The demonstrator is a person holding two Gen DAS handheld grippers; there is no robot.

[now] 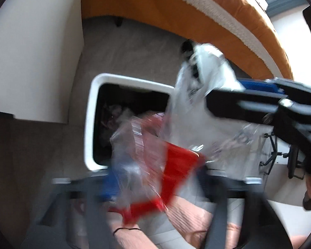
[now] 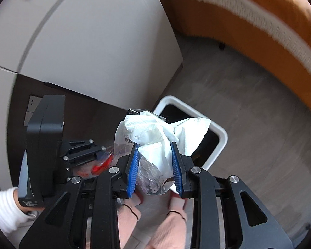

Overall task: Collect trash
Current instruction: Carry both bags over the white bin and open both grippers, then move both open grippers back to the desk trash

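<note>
A white-rimmed trash bin point(image 1: 93, 112) with a black liner stands on the floor; it also shows in the right wrist view point(image 2: 222, 133). My left gripper point(image 1: 153, 178) is blurred and shut on a clear and red plastic wrapper point(image 1: 172, 166), held just above the bin's near edge. My right gripper point(image 2: 155, 147) is shut on a wad of white tissue and clear plastic point(image 2: 159, 132), held over the bin. In the left wrist view the right gripper point(image 1: 259, 101) comes in from the right with its wad point(image 1: 201, 70).
A white cabinet point(image 2: 89, 41) stands left of the bin. A bed with an orange cover and white fringe point(image 2: 259, 25) curves along the back right. Grey floor point(image 2: 248, 108) surrounds the bin. The person's feet in pink socks point(image 2: 168, 228) are below.
</note>
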